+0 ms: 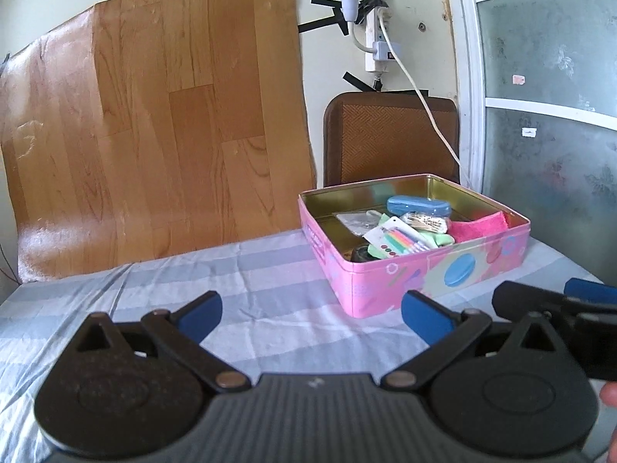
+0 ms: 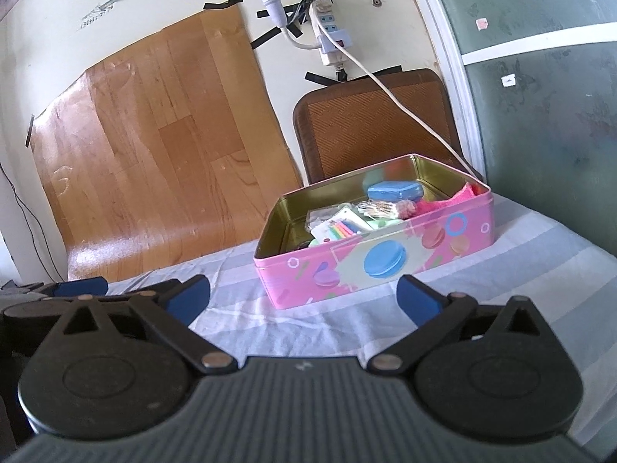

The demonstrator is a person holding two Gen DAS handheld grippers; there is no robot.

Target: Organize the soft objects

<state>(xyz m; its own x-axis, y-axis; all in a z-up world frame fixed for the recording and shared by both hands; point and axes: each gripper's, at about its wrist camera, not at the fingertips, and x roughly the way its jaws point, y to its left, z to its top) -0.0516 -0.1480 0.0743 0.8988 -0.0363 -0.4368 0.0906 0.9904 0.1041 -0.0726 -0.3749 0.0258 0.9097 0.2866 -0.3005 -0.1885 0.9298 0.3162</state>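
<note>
The right tool (image 2: 302,295) stands wide and holds nothing, and so does the left tool (image 1: 310,310). Just beyond them the pink tin (image 2: 385,266) sits open on the striped surface (image 2: 239,308). Inside lie a pink cloth (image 1: 480,225), a blue case (image 1: 418,206) and small packets. No loose items show outside it, so the sorting looks nearly finished.
</note>
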